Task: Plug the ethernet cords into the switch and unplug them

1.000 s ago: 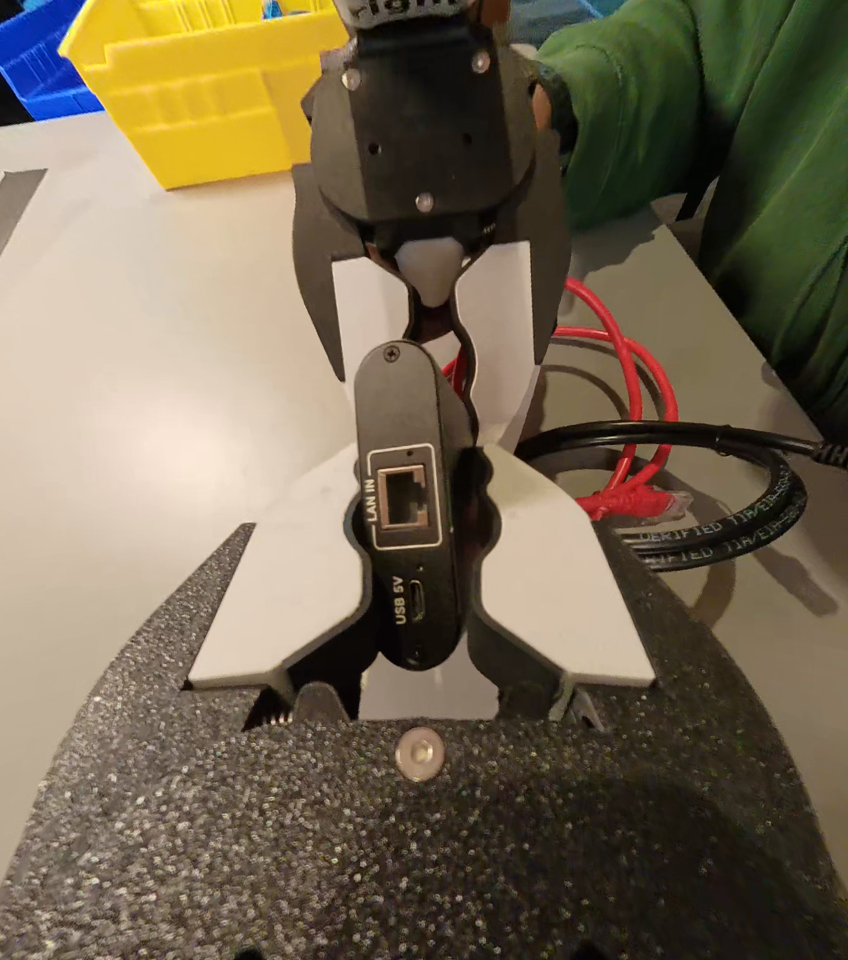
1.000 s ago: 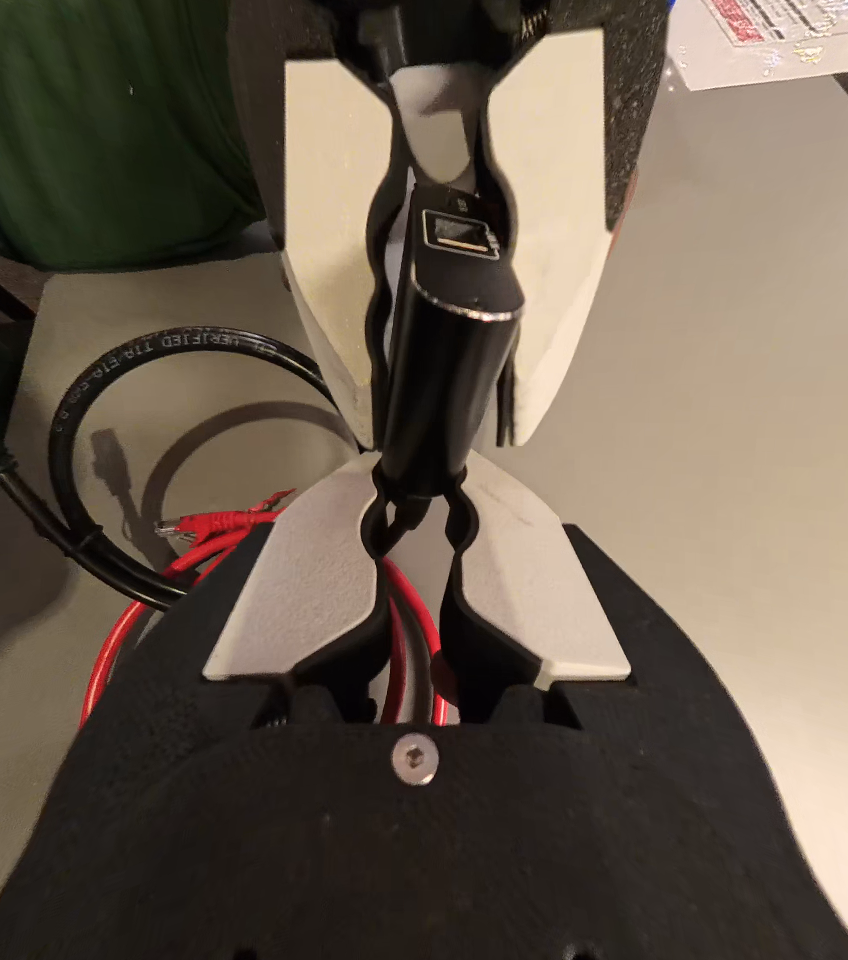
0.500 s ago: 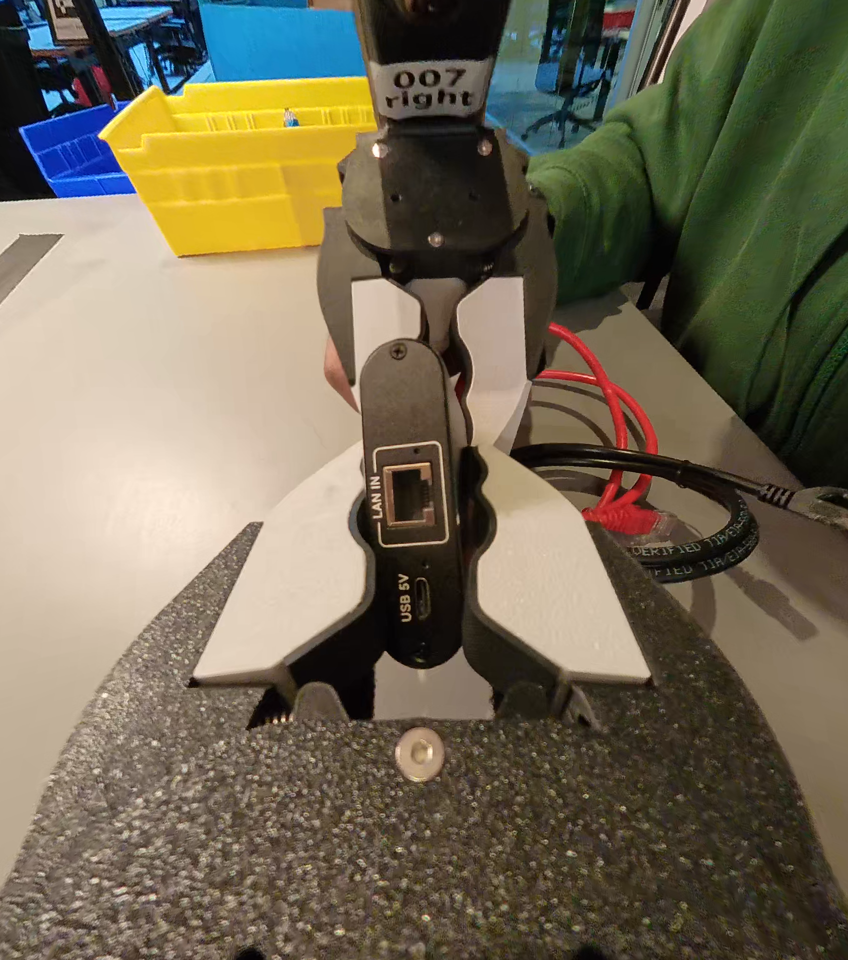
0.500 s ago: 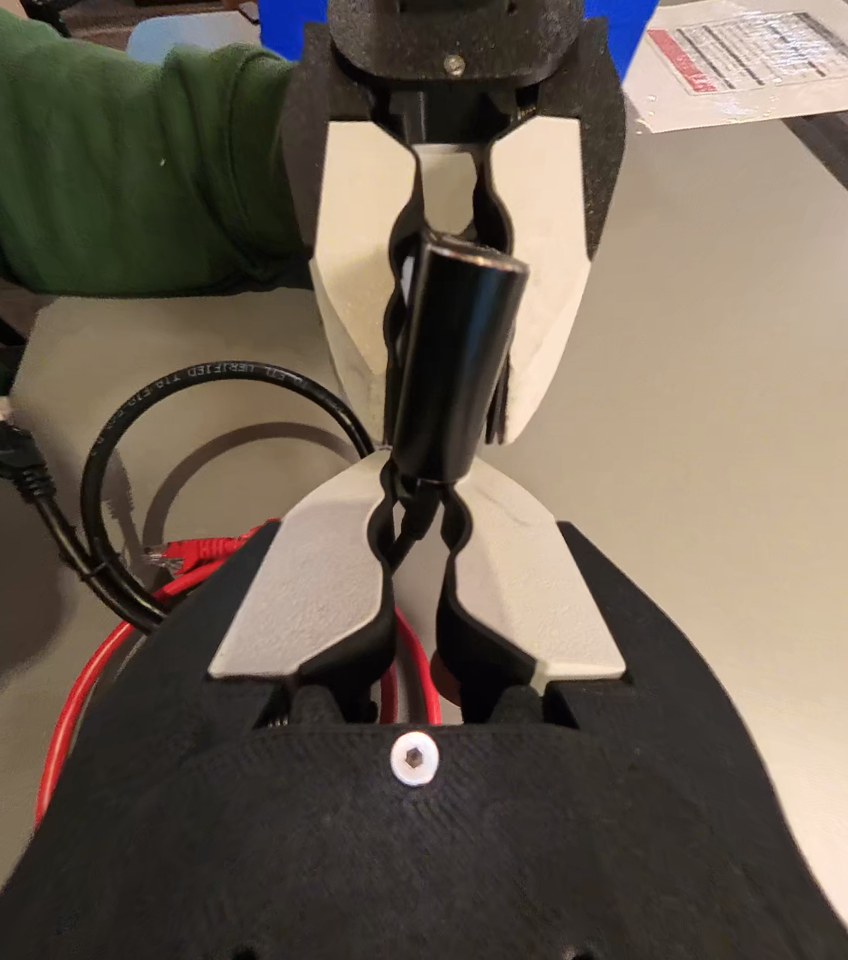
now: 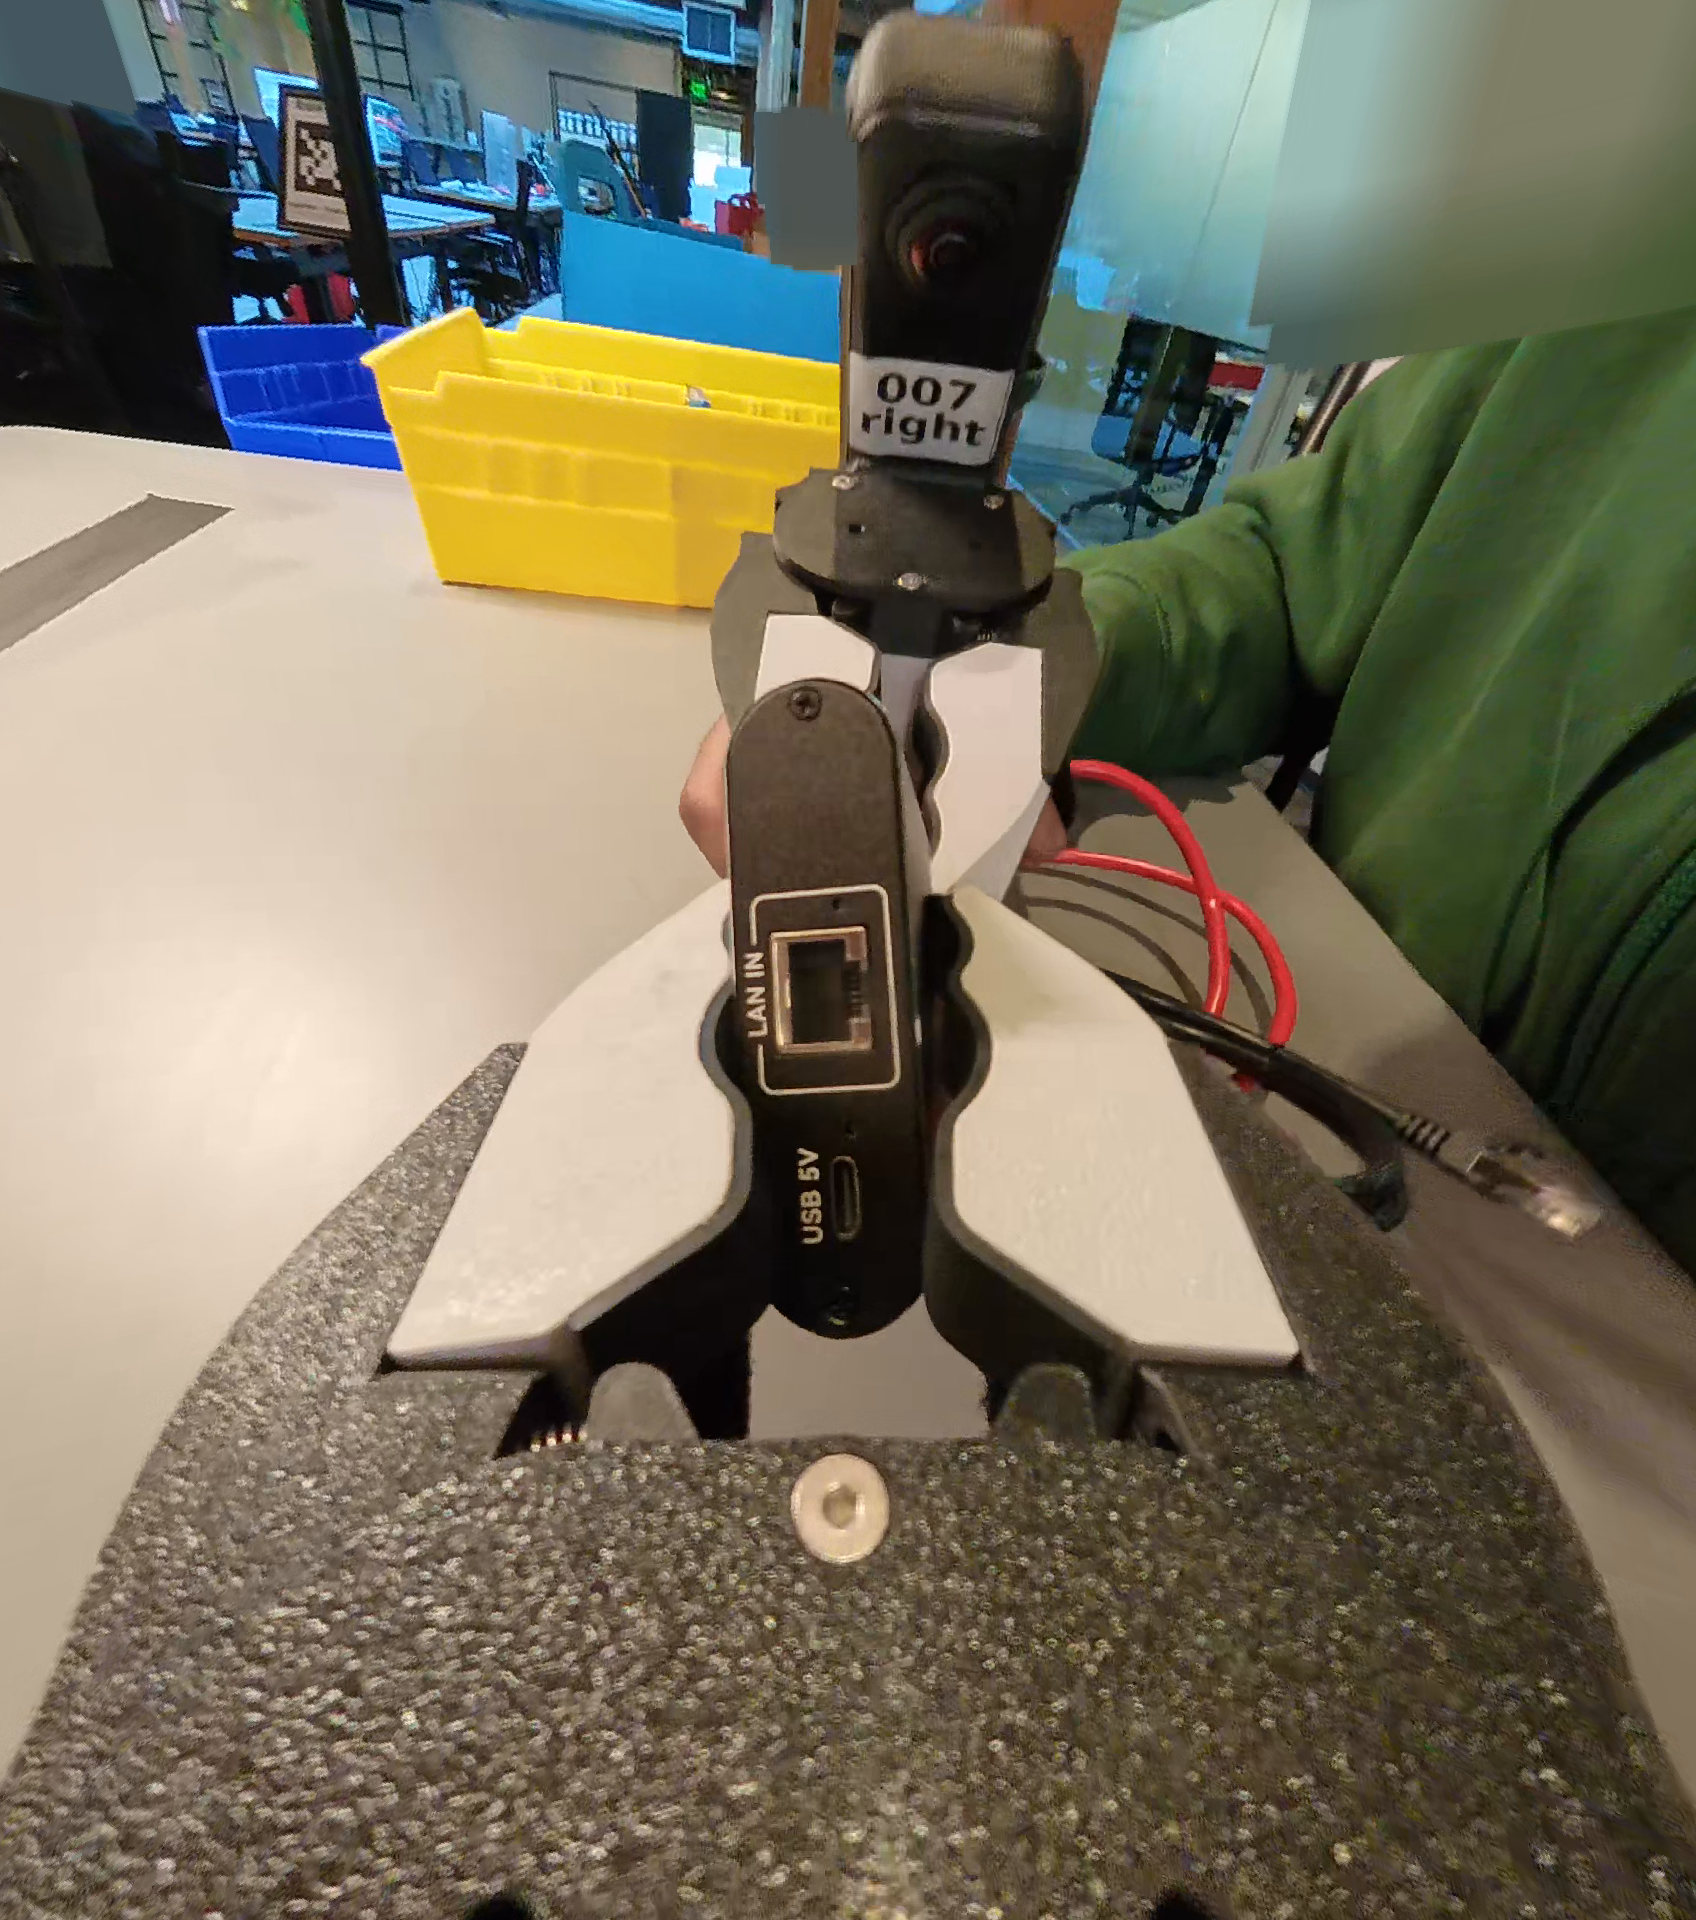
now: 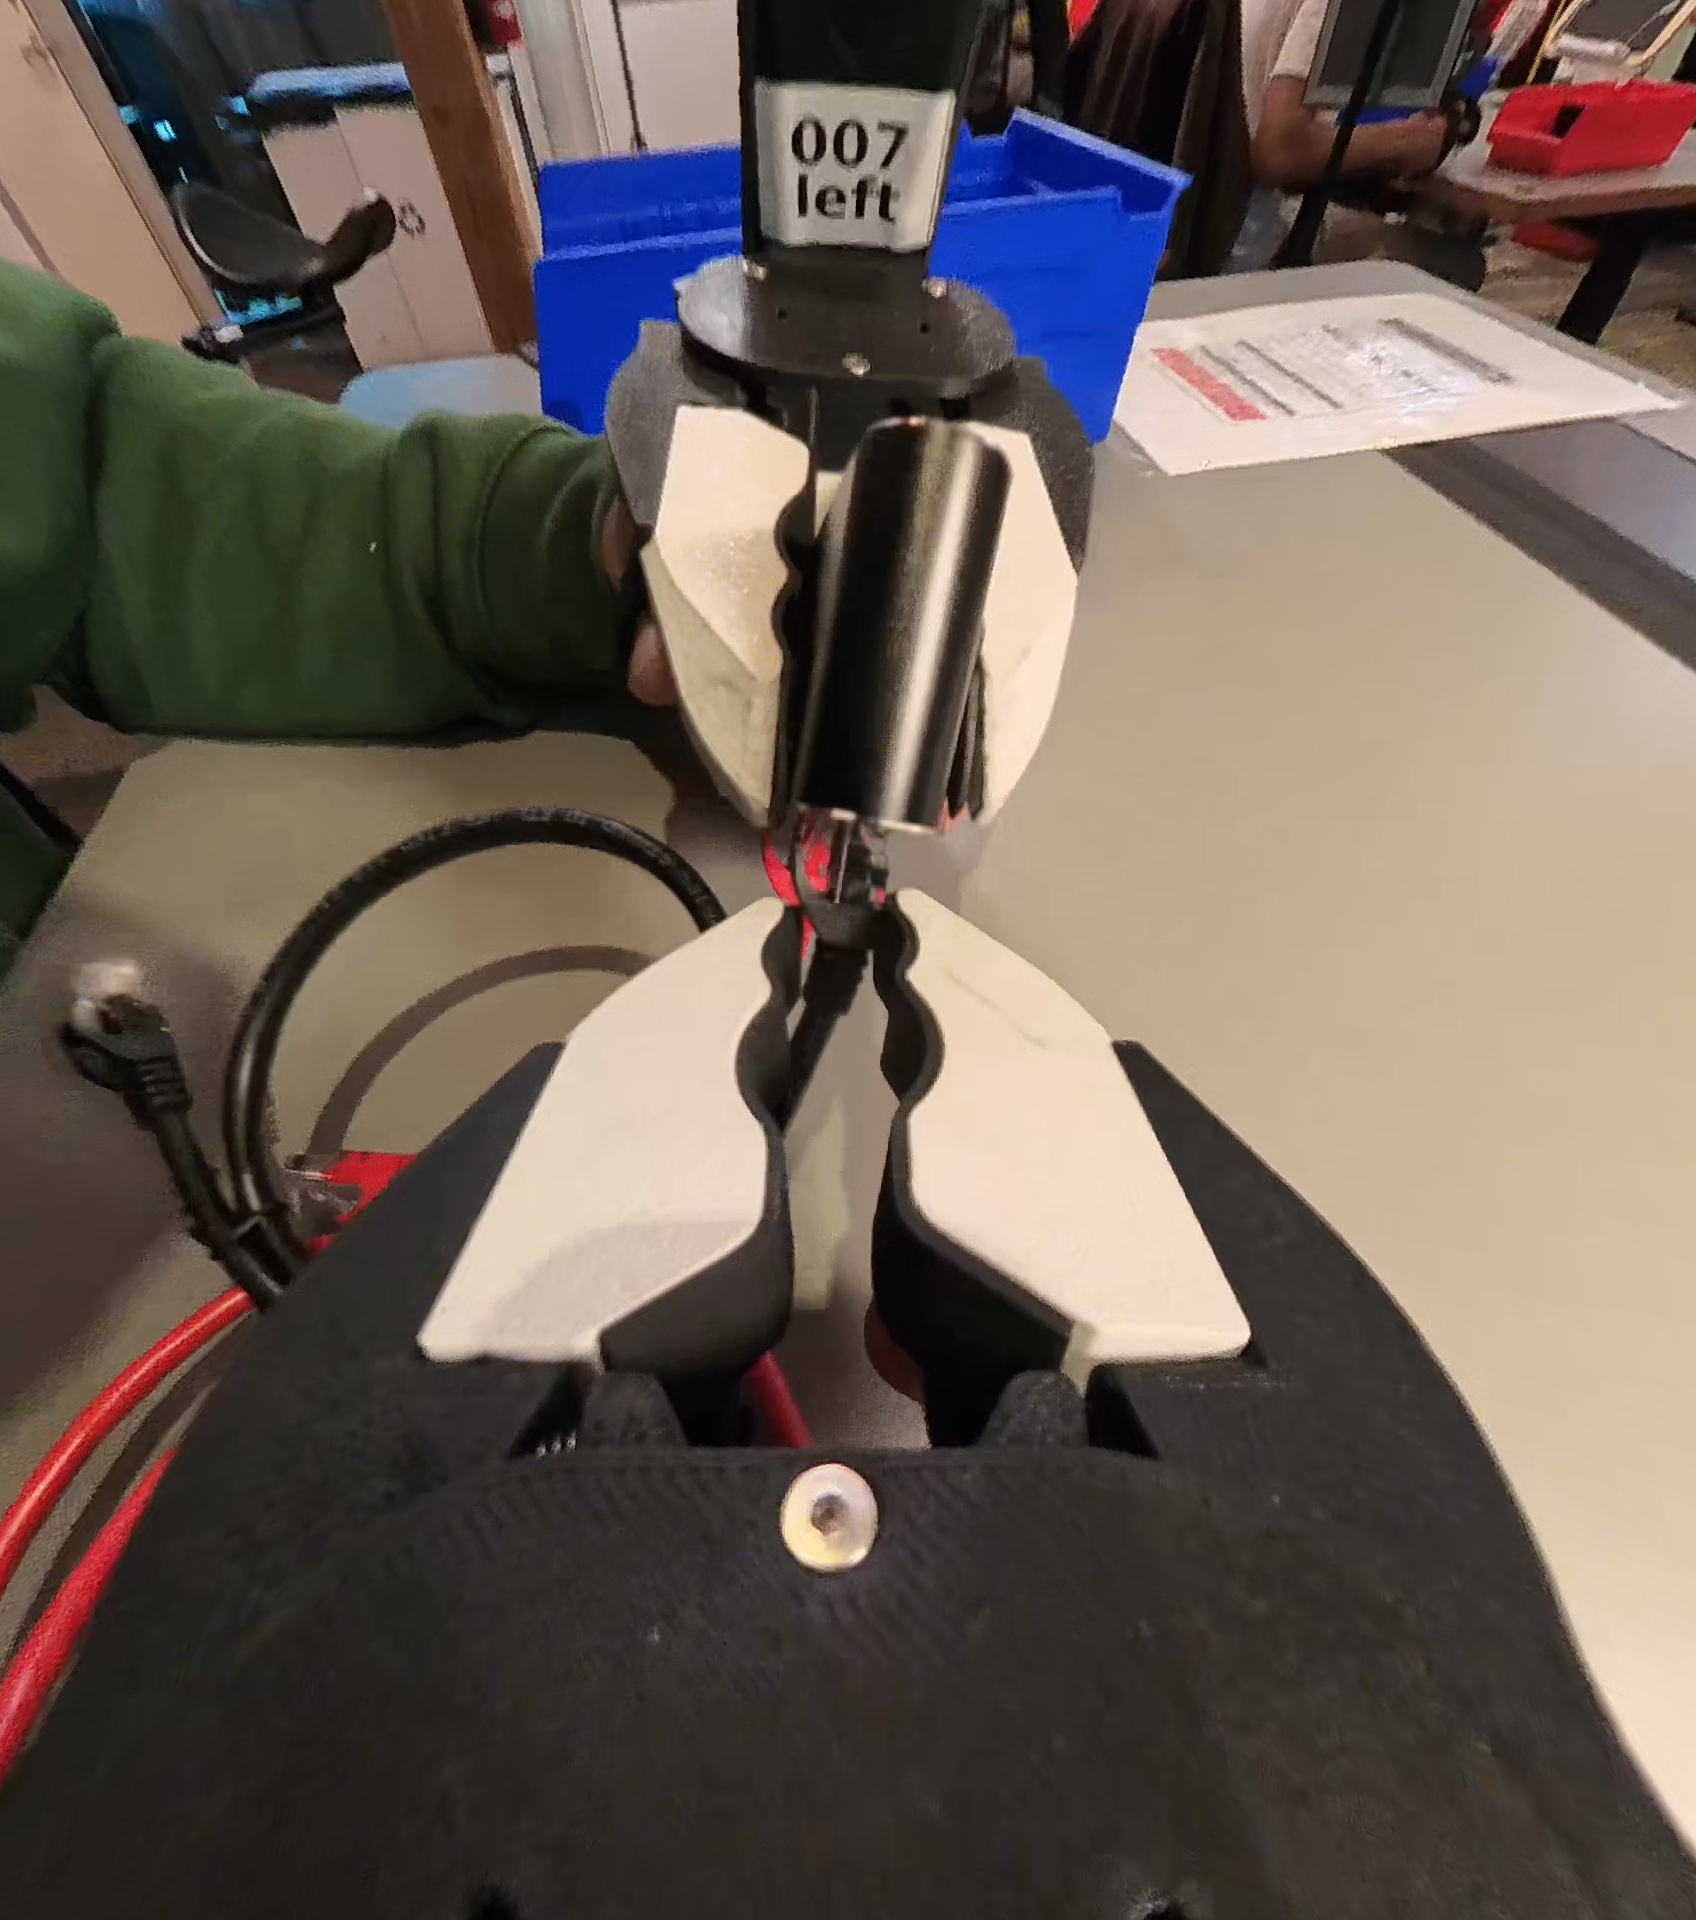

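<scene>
The left tool [image 5: 828,1049] is clamped on the black switch [image 5: 823,997], lifted off the desk [image 5: 252,831] with its empty socket facing back toward the holder—probably so the far end stays open for plugging. At that far end the right tool [image 6: 839,971] pinches the black cord [image 6: 470,862] just behind its plug, which sits at the switch's end—seated or not, I cannot tell. The red cord [image 5: 1228,914] lies loose beside the switch.

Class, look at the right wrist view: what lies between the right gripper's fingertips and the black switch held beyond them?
A black cord's plug, pinched at the right gripper tips, bridges the short gap to the switch; red cord shows behind it.
</scene>
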{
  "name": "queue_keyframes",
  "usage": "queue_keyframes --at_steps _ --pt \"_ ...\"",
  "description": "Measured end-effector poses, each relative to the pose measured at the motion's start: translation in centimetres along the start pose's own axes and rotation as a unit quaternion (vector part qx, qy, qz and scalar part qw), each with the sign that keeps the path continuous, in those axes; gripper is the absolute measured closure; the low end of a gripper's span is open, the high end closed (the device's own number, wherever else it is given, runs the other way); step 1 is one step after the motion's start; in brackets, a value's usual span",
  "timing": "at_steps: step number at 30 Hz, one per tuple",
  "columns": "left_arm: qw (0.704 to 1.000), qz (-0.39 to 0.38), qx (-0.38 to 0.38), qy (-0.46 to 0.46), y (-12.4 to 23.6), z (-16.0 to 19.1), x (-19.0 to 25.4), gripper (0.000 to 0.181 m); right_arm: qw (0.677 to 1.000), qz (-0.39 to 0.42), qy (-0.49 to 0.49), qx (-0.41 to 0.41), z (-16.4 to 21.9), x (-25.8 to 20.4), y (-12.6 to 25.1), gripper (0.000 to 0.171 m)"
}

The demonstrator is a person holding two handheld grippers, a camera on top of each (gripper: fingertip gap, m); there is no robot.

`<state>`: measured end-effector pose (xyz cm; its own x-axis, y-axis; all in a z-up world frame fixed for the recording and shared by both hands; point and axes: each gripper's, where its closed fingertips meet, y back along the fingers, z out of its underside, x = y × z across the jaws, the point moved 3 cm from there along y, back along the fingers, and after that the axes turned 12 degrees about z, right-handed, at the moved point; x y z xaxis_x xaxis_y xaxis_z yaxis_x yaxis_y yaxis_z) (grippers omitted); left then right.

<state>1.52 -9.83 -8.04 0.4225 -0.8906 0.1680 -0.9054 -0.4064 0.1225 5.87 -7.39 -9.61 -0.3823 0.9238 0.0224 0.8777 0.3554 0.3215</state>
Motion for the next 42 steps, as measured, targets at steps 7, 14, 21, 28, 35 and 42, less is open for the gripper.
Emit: queue_keyframes --at_steps 7,14,21,28,35,42 --pt "1.000 -0.012 0.008 0.003 0.2 -0.1 -0.3 0.150 0.999 -0.008 -0.021 0.033 -0.6 0.5 0.7 0.153" --pt "1.000 -0.014 0.007 0.001 0.1 -0.1 -0.3 0.150 0.998 -0.006 -0.025 0.049 -0.9 0.4 0.9 0.151" --pt "1.000 -0.016 0.004 -0.001 0.0 -0.1 -0.3 0.150 0.998 0.012 -0.025 0.057 -1.1 0.6 0.9 0.155" --pt "1.000 -0.012 -0.003 -0.011 -0.1 -0.1 -0.1 0.149 0.998 0.023 -0.007 0.052 -1.1 0.4 1.0 0.156" --pt "0.996 -0.017 -0.066 -0.056 -0.2 0.0 0.9 0.137 0.998 -0.001 0.055 -0.007 -0.4 -0.9 0.9 0.157" --pt "0.986 -0.008 -0.142 -0.084 -1.2 1.6 1.6 0.148 0.995 -0.013 0.095 -0.026 -0.2 -1.6 1.3 0.157"
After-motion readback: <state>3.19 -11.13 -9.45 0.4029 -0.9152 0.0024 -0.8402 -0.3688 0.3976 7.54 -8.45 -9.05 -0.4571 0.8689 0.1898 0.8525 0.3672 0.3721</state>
